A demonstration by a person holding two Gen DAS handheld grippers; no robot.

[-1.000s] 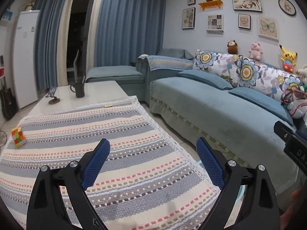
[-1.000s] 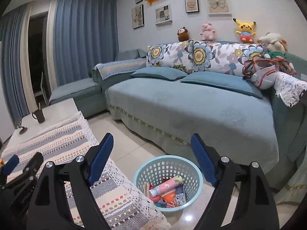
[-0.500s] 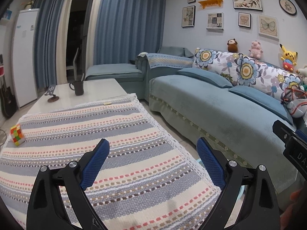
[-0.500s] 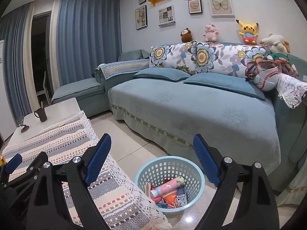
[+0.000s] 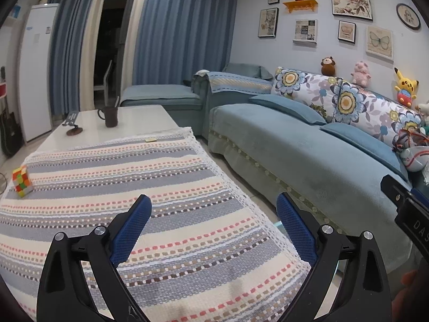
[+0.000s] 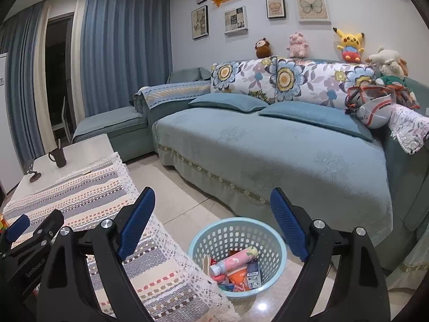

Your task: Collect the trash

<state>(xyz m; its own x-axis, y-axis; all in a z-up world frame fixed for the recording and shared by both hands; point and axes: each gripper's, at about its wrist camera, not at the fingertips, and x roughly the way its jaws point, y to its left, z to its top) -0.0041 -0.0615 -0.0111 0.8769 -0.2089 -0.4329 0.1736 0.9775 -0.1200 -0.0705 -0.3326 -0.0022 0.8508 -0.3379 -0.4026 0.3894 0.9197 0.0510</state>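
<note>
A light blue plastic basket point(image 6: 270, 234) stands on the tiled floor by the table corner. It holds a pink bottle point(image 6: 233, 259), an orange wrapper and other trash. My right gripper point(image 6: 213, 204) is open and empty, above and just behind the basket. My left gripper point(image 5: 214, 209) is open and empty over the striped tablecloth point(image 5: 128, 182); it also shows at the left edge of the right wrist view point(image 6: 18, 225). A small yellowish scrap point(image 5: 151, 139) lies at the cloth's far edge.
A Rubik's cube point(image 5: 22, 181) sits on the cloth at the left. A dark mug point(image 5: 110, 116) and a small stand point(image 5: 73, 126) are on the bare white table end. A blue sofa point(image 6: 281, 155) runs along the right, with floor between it and the table.
Both grippers have risen and tilted slightly, so the table and basket sit lower in view. Both stay open and empty.
</note>
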